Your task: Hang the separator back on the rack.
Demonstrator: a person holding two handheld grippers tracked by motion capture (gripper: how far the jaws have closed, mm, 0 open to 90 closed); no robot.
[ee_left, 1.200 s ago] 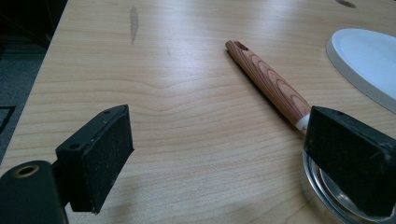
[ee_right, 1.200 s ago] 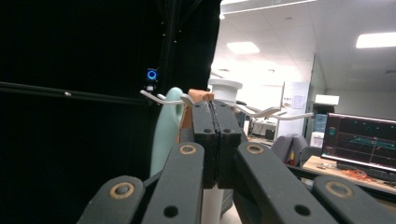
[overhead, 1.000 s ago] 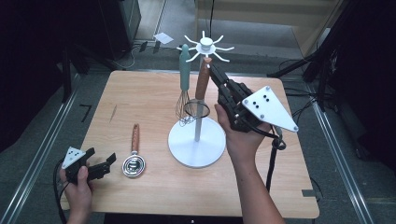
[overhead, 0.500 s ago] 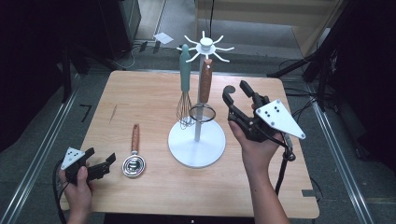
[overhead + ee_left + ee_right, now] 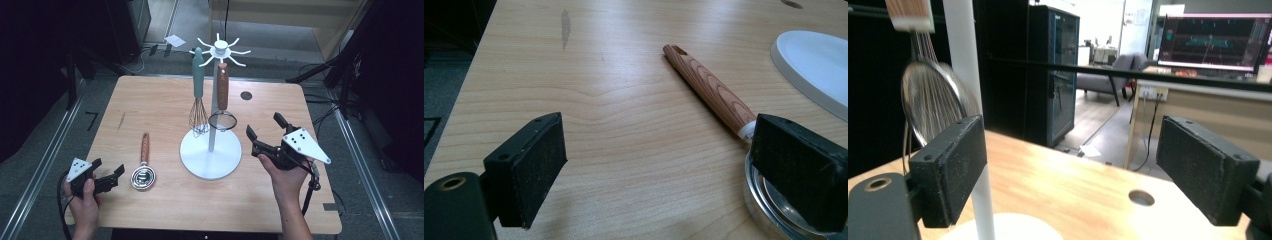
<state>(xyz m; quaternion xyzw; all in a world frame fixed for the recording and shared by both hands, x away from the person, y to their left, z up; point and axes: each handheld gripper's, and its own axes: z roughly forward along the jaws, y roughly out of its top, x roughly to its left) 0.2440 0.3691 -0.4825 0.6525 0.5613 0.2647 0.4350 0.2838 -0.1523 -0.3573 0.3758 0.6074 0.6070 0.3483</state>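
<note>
A white stand [image 5: 210,159] with hooks on top carries a green-handled whisk [image 5: 198,85] and a wood-handled strainer [image 5: 222,95], both hanging. To the right of its base my right gripper [image 5: 262,125] is open; its jaws have just been opening and nothing is between them. In the right gripper view the strainer's mesh [image 5: 930,105] and the stand's pole [image 5: 965,65] are at the left, beyond my right gripper [image 5: 1073,175]. A second wood-handled utensil [image 5: 144,162] with a round metal bowl lies flat at the front left. My left gripper [image 5: 109,167] rests open beside that bowl [image 5: 774,210].
The wooden table [image 5: 150,105] has a round hole [image 5: 245,95] at the back right and a dark streak [image 5: 121,121] at the left. Metal rails run along both sides of the table. A cable [image 5: 310,192] hangs from the right gripper.
The right gripper has let go of the wood-handled strainer, which now hangs on the stand. It has opened and dropped down to the right of the base. The left gripper has stayed put.
</note>
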